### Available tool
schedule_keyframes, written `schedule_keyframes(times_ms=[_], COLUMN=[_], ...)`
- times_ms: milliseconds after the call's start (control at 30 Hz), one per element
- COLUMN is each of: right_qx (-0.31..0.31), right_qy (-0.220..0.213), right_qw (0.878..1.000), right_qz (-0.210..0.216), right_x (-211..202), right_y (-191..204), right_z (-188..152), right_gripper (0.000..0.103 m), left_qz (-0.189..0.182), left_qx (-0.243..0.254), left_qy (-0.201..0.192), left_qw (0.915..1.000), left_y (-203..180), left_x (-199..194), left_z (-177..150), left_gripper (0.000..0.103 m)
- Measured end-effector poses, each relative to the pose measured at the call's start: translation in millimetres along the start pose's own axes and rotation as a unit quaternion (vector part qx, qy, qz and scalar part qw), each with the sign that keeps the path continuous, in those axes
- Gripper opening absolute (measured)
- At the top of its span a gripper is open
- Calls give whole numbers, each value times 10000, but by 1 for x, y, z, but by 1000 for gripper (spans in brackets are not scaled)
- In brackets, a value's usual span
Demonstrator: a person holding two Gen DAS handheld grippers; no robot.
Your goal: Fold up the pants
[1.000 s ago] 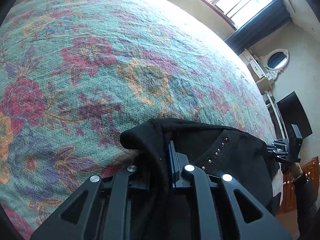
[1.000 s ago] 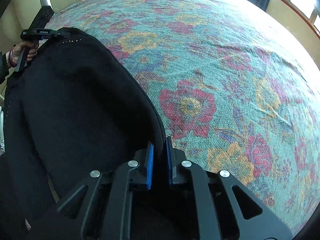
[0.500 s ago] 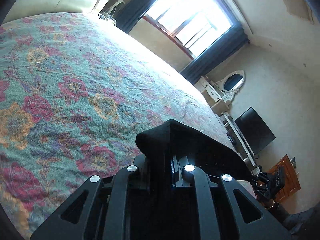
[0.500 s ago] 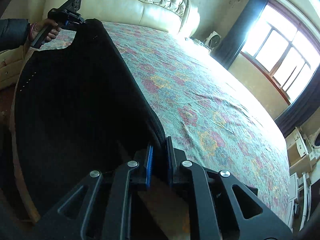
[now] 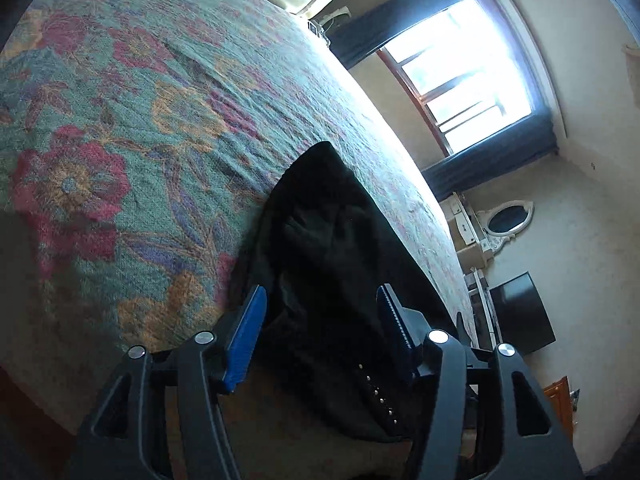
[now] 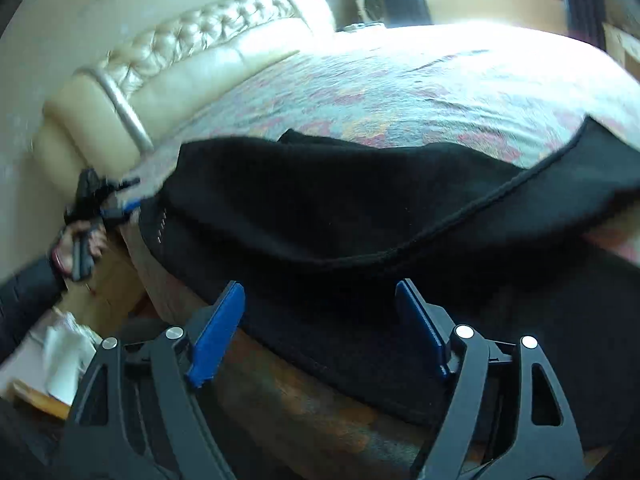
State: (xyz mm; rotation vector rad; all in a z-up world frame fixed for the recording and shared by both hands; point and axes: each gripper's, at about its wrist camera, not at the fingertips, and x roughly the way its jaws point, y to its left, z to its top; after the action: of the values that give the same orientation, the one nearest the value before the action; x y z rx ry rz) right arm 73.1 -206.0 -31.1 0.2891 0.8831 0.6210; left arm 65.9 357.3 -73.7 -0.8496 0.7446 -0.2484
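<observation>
The black pants (image 5: 328, 240) lie along the near edge of the bed's floral cover (image 5: 120, 140), with a row of small studs near my left gripper (image 5: 320, 320). Its jaws are opening; cloth lies between the blue pads (image 5: 246, 336) but they do not press it. In the right wrist view the pants (image 6: 340, 208) drape over the bed edge, a seam running across. My right gripper (image 6: 320, 320) is opening too, its pads clear of the fabric beneath. At the far end of the pants the left gripper (image 6: 124, 206) shows, blurred, in a person's hand.
A cream tufted headboard (image 6: 192, 52) stands at the bed's far end. A bright window (image 5: 472, 68) with dark curtains, a dresser with an oval mirror (image 5: 512, 220) and a dark screen (image 5: 520, 312) line the far wall. A wooden bedside stand (image 6: 40, 400) sits low left.
Both grippers were shut on the pants' edge and swung it across the bed. Now both stand open and the cloth has dropped onto the bed's edge.
</observation>
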Motion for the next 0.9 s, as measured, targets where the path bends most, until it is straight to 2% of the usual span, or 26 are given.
schedule_keyframes(times_ms=[33, 67, 167, 200, 233, 300, 367, 400, 433, 500, 533, 633, 733, 767, 900], right_qx=[554, 1014, 1954, 2234, 2485, 2827, 2868, 2841, 2842, 2880, 2897, 2906, 2914, 2916, 2890], right_qy=[-57, -92, -200, -277, -348, -445, -525, -521, -504, -493, -494, -537, -512, -510, -521], right_qw=[9980, 9938, 9785, 9712, 9639, 9533, 9513, 9524, 9524, 9513, 9510, 9511, 9516, 9517, 9533], right_qz=[296, 450, 625, 777, 890, 965, 1006, 979, 979, 986, 958, 897, 833, 818, 706], right_x=[0, 2, 12, 15, 15, 16, 15, 15, 17, 24, 26, 27, 28, 28, 33], right_y=[-13, -24, -44, -49, -53, -58, -59, -58, -59, -59, -59, -59, -57, -57, -54], right_z=[2, 2, 0, -1, -4, -6, -4, -2, -3, -2, -3, -6, -7, -7, -6], right_gripper=[78, 78, 78, 78, 78, 78, 78, 78, 78, 78, 78, 79, 80, 81, 89], left_qz=[69, 114, 291, 476, 745, 727, 530, 407, 308, 224, 327, 571, 662, 778, 862], left_qx=[35, 35, -247, -382, -600, -1041, -1111, -1025, -957, -876, -853, -816, -1117, -1175, -1087], left_qy=[-43, -85, -258, -275, -374, -827, -1291, -1335, -1249, -732, -576, -441, -387, -427, -811], left_qw=[10000, 9999, 9989, 9978, 9947, 9884, 9840, 9849, 9871, 9932, 9942, 9940, 9908, 9891, 9870], left_y=[-9, -17, -26, -27, -25, -26, -37, -41, -44, -50, -52, -47, -34, -31, -26], left_x=[3, 7, 22, 26, 20, 4, -16, -22, -21, -1, 12, 42, 63, 63, 61], left_z=[-3, -5, -6, -4, -5, -6, -7, -5, -5, -6, -7, -9, -12, -12, -6], left_gripper=[74, 74, 74, 74, 74, 74, 74, 74, 75, 76, 76, 76, 76, 76, 76])
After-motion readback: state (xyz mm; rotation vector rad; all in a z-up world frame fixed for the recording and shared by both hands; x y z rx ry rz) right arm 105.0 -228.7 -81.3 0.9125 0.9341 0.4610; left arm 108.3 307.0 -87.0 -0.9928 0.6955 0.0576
